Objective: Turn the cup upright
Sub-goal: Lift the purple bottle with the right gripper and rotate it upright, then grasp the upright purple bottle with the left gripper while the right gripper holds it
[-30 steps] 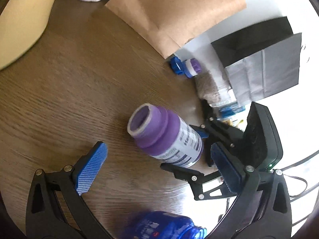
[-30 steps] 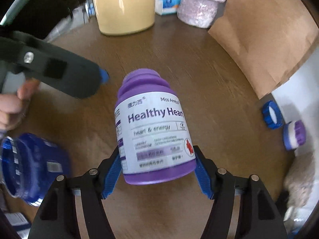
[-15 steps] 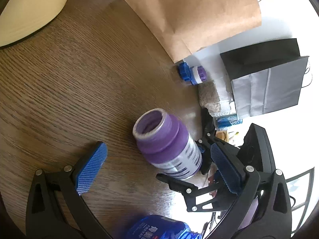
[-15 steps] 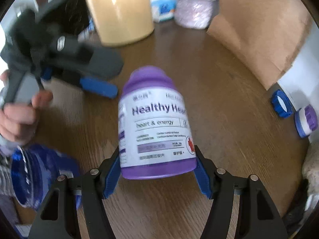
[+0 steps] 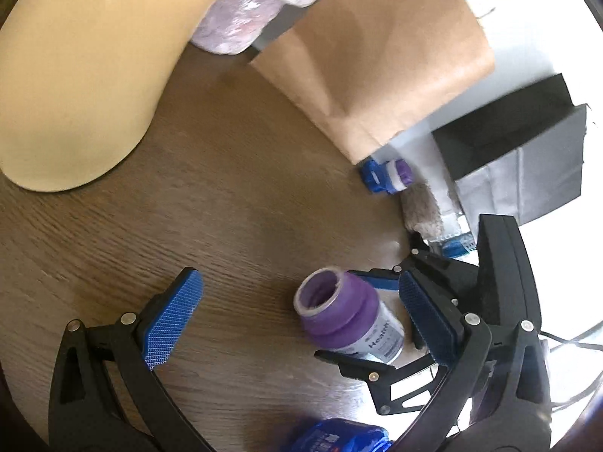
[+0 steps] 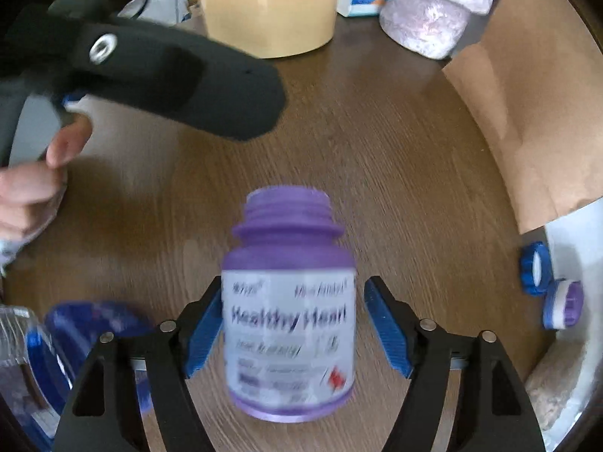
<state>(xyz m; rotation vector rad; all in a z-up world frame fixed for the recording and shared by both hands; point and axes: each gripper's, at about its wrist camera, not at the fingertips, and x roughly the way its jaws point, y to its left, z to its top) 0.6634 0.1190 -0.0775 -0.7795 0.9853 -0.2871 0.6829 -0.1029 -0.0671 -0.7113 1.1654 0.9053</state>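
The cup is a purple bottle (image 6: 288,324) with a white "Healthy Heart" label and no cap. It stands upright on the brown wooden table (image 6: 395,158), mouth up. My right gripper (image 6: 294,329) is open around its body: the left pad sits at the label's edge and a clear gap shows at the right pad. From above, the left wrist view looks into the bottle (image 5: 339,320) and its open mouth. My left gripper (image 5: 299,318) hangs open over the table with nothing held, and the bottle lies low between its fingers.
A blue bottle (image 6: 75,339) lies at the near left. A blue cap (image 6: 533,269) and a purple cap (image 6: 565,303) rest at the table's right edge. A yellow container (image 6: 267,3), a lilac fuzzy object (image 6: 426,19) and a brown paper bag (image 5: 377,56) stand behind. A hand (image 6: 30,188) holds the left gripper.
The right gripper's jaws have spread off the purple bottle, which went from tilted in the grip to standing on the table. The left gripper shifted, with the bottle now nearer its right finger.
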